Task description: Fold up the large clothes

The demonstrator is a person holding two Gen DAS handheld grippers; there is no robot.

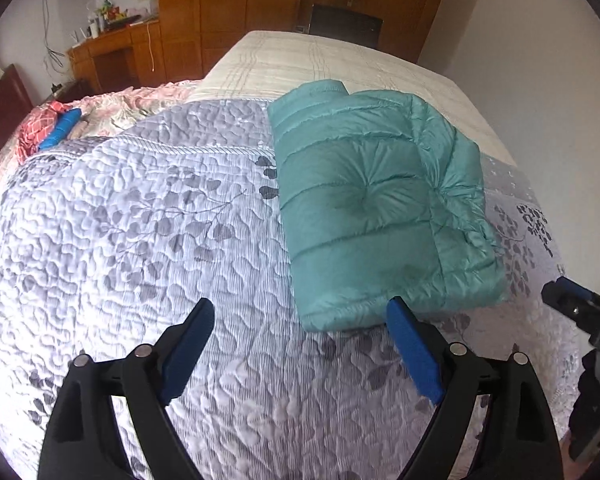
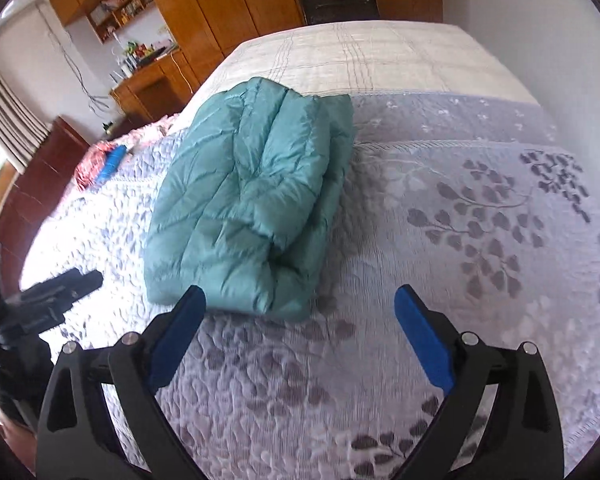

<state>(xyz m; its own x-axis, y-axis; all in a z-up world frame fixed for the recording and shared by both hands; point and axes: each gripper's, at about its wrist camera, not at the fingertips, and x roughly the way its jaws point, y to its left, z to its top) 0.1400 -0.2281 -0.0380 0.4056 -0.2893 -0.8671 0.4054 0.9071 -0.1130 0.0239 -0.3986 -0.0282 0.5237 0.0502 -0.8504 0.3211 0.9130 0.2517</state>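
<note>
A teal puffer jacket (image 1: 372, 204) lies folded into a thick rectangular bundle on the grey leaf-patterned quilt (image 1: 140, 220). My left gripper (image 1: 300, 312) is open and empty, just short of the bundle's near edge and to its left. The jacket also shows in the right wrist view (image 2: 252, 200), ahead and to the left. My right gripper (image 2: 300, 300) is open and empty, close to the bundle's near right corner. The right gripper shows at the far right of the left wrist view (image 1: 572, 304); the left gripper shows at the left of the right wrist view (image 2: 68, 284).
The quilt (image 2: 480, 220) lies over a bed with a beige checked sheet (image 1: 332, 60) beyond it. A pink floral cover with a red cloth and a blue object (image 1: 60, 130) lies far left. A wooden desk (image 1: 112, 56) and wardrobes (image 1: 228, 12) stand behind.
</note>
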